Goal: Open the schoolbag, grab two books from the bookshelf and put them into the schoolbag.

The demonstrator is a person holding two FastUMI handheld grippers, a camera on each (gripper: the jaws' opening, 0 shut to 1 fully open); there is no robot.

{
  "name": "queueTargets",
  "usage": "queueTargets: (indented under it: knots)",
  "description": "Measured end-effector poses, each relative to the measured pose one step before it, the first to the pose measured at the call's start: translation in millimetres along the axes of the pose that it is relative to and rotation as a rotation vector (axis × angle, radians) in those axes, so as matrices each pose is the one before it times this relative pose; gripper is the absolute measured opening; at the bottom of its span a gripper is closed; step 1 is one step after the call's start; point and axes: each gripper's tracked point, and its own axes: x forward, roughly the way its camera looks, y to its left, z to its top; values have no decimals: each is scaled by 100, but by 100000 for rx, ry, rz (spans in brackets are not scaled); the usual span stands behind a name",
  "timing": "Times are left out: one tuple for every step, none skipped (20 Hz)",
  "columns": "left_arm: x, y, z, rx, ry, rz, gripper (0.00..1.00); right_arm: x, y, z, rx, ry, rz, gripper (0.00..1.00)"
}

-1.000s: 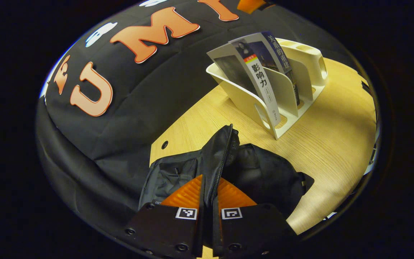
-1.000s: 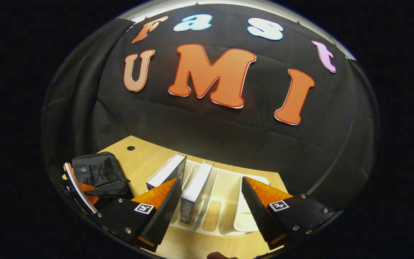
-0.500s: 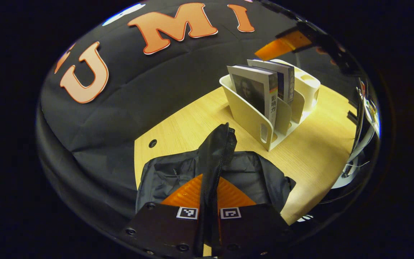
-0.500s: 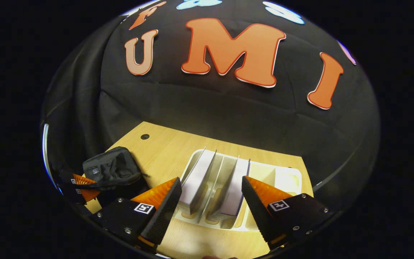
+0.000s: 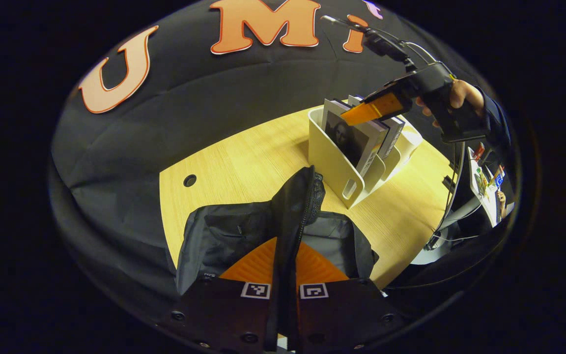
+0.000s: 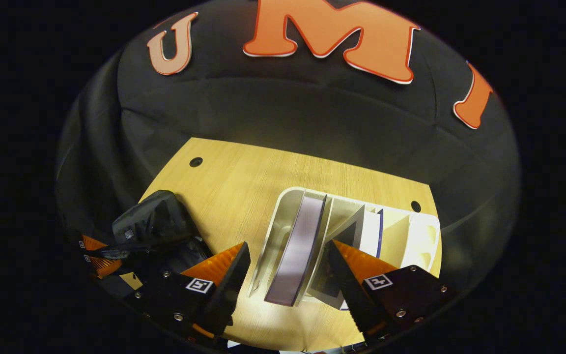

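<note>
The black schoolbag lies on the wooden table. My left gripper is shut on the bag's raised zipper edge, which stands up between the orange fingers. Two books stand in the cream bookshelf beyond the bag. My right gripper hangs open over the bookshelf, its fingers on either side of the nearer book; a second book stands one slot to the right. In the left gripper view, the right gripper hovers just above the books, held by a hand.
A cable hole marks the table's far left, another sits behind the bookshelf. The schoolbag and the left gripper's orange fingers lie left of the bookshelf. The booth's black cloth wall closes the table's far side.
My right gripper has moved forward and tipped down over the bookshelf, now straddling the nearer book. The left gripper has pulled back slightly, still holding the bag's zipper edge up.
</note>
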Motion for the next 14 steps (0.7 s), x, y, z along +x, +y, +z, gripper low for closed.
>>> queueTargets:
  knots:
    - [-59,5,282,1355,231,-1173,8,767,-169,-160,1223,4123,-1510,84]
    - [-190,142,153,1796,376,-669,8,702,9,-160,1694,3059,-1077,89]
    - [-114,18,276,1551,-45,-968,8,825,-111,-242,1806,4010,-1160,84]
    - [182,-59,-48,1553,612,-787,8,639,-26,-307,2211,3499,-818,81]
    - [251,-192,168,1429,-233,-1483,8,768,3,-346,1513,4329,-233,77]
    - [195,-40,35,658,457,-854,8,509,-95,-323,2051,3240,-1361,76]
    - [-23,36,-102,615,-408,-904,8,616,92,-95,547,2800,144,69]
    - [10,10,-32,374,-72,-948,8,314,-251,-320,1962,2299,-2008,66]
    - [201,-1,131,10,-407,-895,8,219,13,-69,2270,1637,-942,59]
    - [14,-198,-59,165,-192,-1323,8,67,218,-333,3660,2087,1389,52]
    - [55,-113,35,33,-68,-1263,8,-466,265,-90,3951,1359,1093,42]
    - [189,-67,-122,-139,171,-1325,8,-87,-225,-69,2332,592,138,47]
    - [123,-40,-33,85,187,-989,8,-474,-170,-22,1718,-355,76,39]
    - [423,98,-202,-82,-2,-905,8,-587,-244,-202,1067,-1001,610,38]
